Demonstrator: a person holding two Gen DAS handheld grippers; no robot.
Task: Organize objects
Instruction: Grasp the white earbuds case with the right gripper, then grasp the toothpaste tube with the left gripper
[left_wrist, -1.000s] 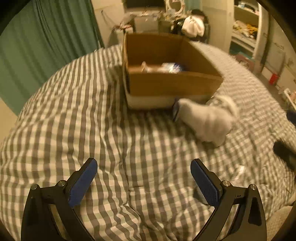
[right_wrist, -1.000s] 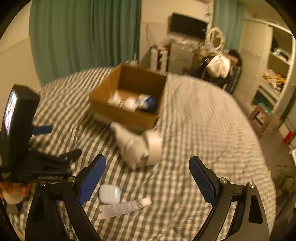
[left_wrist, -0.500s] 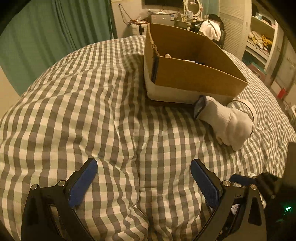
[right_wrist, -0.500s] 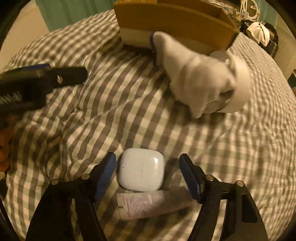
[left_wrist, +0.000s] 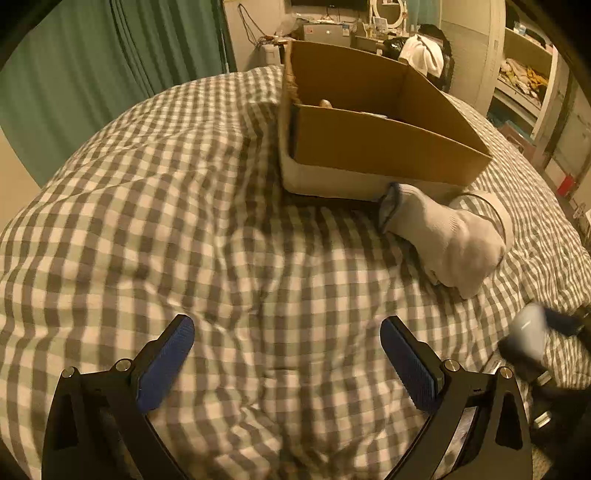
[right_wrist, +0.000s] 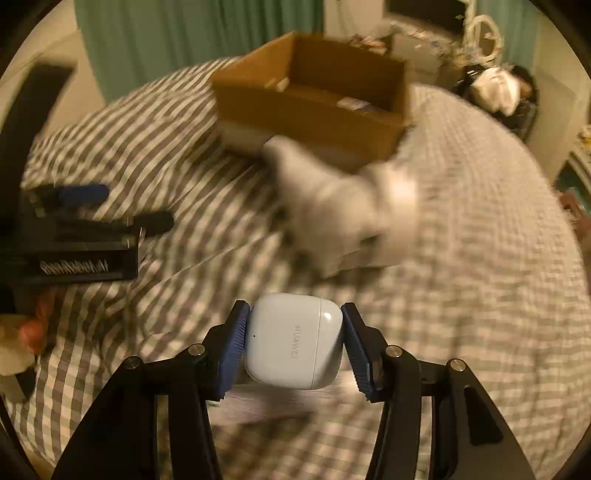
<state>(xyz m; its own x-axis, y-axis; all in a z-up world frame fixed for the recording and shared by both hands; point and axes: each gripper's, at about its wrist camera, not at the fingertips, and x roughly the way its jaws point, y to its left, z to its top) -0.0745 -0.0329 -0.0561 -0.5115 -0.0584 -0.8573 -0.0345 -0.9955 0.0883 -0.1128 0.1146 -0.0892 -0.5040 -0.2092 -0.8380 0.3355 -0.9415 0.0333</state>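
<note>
My right gripper (right_wrist: 293, 345) is shut on a white earbud case (right_wrist: 293, 341) and holds it above the checked bedcover; the case also shows blurred at the right in the left wrist view (left_wrist: 530, 328). A brown cardboard box (right_wrist: 310, 110) with several items inside sits further back on the bed, also in the left wrist view (left_wrist: 373, 147). A white sock (left_wrist: 443, 240) lies in front of the box against a tape roll (left_wrist: 495, 214); the sock shows blurred in the right wrist view (right_wrist: 332, 218). My left gripper (left_wrist: 286, 354) is open and empty over the bedcover.
A white tube (right_wrist: 258, 404) lies blurred on the bedcover under the held case. The left gripper's body (right_wrist: 74, 236) sits at the left in the right wrist view. Green curtains (left_wrist: 92, 74), shelves (left_wrist: 524, 81) and cluttered furniture surround the bed.
My right gripper has closed on the earbud case and lifted it off the bedcover, leaving the tube. The left gripper has shifted slightly and stays open.
</note>
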